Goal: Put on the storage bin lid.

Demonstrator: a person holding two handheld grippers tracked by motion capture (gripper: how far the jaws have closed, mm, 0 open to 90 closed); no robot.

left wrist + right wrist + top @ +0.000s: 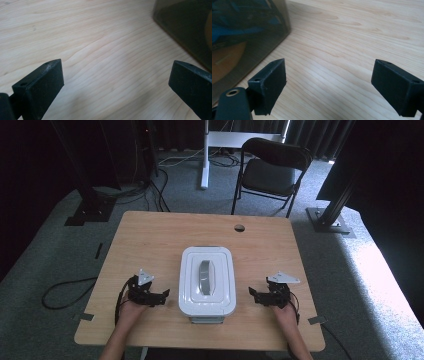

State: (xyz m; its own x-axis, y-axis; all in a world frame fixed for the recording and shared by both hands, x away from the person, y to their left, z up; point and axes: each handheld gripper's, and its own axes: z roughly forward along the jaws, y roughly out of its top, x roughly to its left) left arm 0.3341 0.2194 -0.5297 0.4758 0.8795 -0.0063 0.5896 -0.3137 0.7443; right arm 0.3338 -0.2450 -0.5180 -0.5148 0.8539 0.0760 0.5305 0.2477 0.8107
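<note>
Resting low on the table [150, 235], the left gripper [159, 297] had its jaws spread wide with bare wood between them, and the right gripper [254, 296] stood the same, wide apart and gripping nothing. Each pointed inward toward the box [207, 280] between them, both just beside its long sides without touching. The person's hands came in from the near edge, wrists flat, forearms angled slightly inward. In the left gripper view the box's dark wall [185, 30] sat at upper right; in the right gripper view it [247, 37] filled the upper left. A white lid with a grey handle [205, 277] covered the box, which sat near the table's front middle. A folding chair [270, 170] stood beyond the table
</note>
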